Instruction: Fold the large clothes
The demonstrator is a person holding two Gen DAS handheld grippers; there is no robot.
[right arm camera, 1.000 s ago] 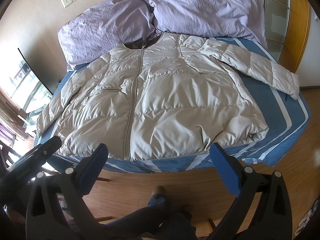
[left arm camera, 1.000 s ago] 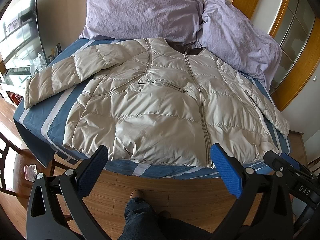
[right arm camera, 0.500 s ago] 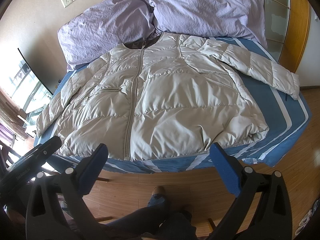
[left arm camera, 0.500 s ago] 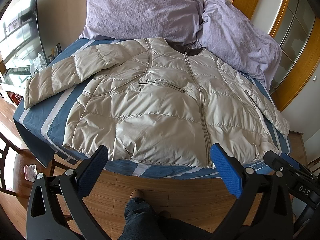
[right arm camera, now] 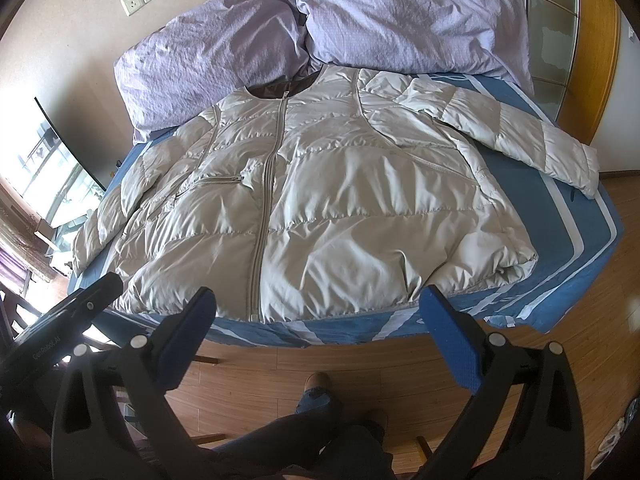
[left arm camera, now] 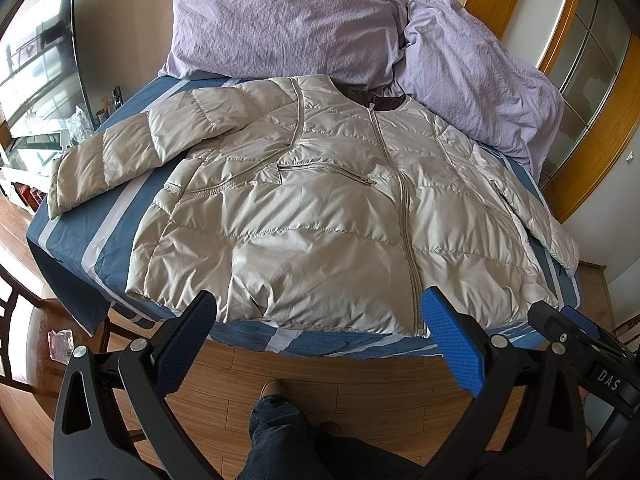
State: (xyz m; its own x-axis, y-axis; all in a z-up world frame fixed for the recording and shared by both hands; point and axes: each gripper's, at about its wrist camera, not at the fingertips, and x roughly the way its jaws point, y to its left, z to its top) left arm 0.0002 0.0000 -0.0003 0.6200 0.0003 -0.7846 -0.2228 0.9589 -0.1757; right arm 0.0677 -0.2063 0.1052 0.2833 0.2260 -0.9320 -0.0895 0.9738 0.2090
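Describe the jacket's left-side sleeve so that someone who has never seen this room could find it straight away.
Start at the bed with the blue striped sheet and two lilac pillows at its head. A beige puffer jacket lies zipped and face up on it. The sleeve on the left gripper's side stretches out flat across the sheet toward the TV, unlike the other sleeve, which lies close along the jacket's side.

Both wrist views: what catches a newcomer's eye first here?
A big beige puffer jacket lies spread front-up and zipped across the blue striped bed, sleeves out to both sides. Two lilac pillows lean behind its collar. Both grippers, left and right, hang open over the wooden floor, short of the hem.
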